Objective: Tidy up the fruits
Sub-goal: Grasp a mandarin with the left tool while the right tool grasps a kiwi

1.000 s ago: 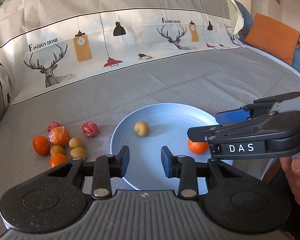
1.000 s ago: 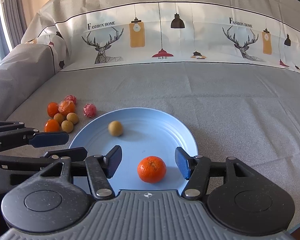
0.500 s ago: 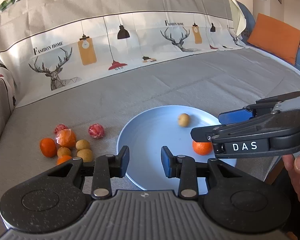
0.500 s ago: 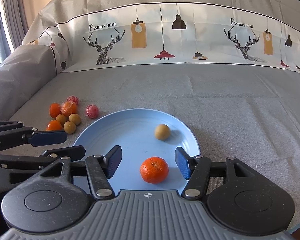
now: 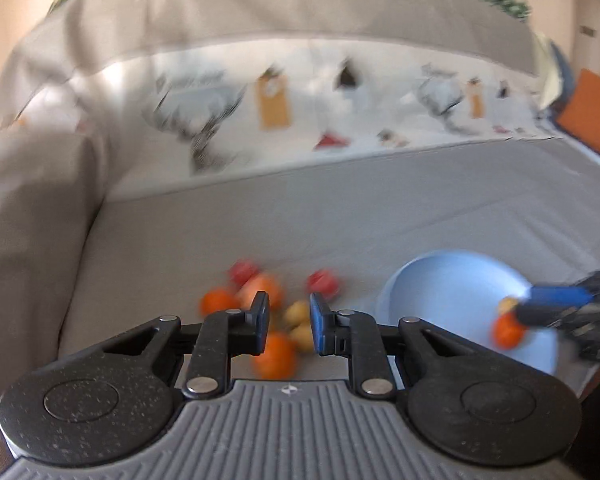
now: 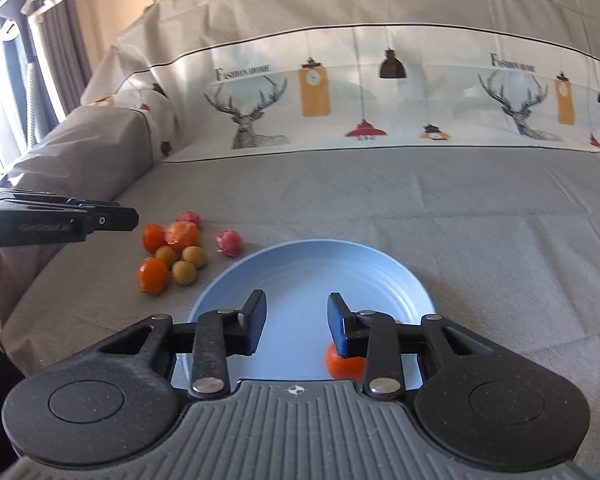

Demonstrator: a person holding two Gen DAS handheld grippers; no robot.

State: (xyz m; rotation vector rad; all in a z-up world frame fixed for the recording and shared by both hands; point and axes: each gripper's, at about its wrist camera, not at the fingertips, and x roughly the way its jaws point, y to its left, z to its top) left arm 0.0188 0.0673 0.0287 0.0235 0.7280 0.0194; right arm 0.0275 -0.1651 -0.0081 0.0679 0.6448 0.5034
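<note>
A light blue plate (image 6: 300, 246) lies on the grey cover. On it sits an orange (image 6: 342, 364), half hidden under the right finger of my right gripper (image 6: 296, 320). Those jaws are closing with only bare plate between them. Left of the plate lies a pile of fruit (image 6: 176, 248): oranges, small tan fruits and red wrapped ones. In the blurred left wrist view my left gripper (image 5: 288, 322) hangs over that pile (image 5: 276, 320), its jaws closing, pads touching nothing. The plate (image 5: 452, 292), its orange (image 5: 508, 330) and a small tan fruit (image 5: 508, 303) sit to the right.
A printed backrest cover (image 6: 340, 92) with deer and lamps rises behind the seat. A padded armrest (image 6: 80, 148) bounds the left side. An orange cushion (image 5: 592, 116) lies far right. The left gripper's fingers (image 6: 100, 222) reach in from the left edge of the right wrist view.
My left gripper swung left from over the plate to over the fruit pile. Both pairs of jaws narrowed. The tan fruit rolled rightward across the plate. The orange now sits under the right gripper's right finger.
</note>
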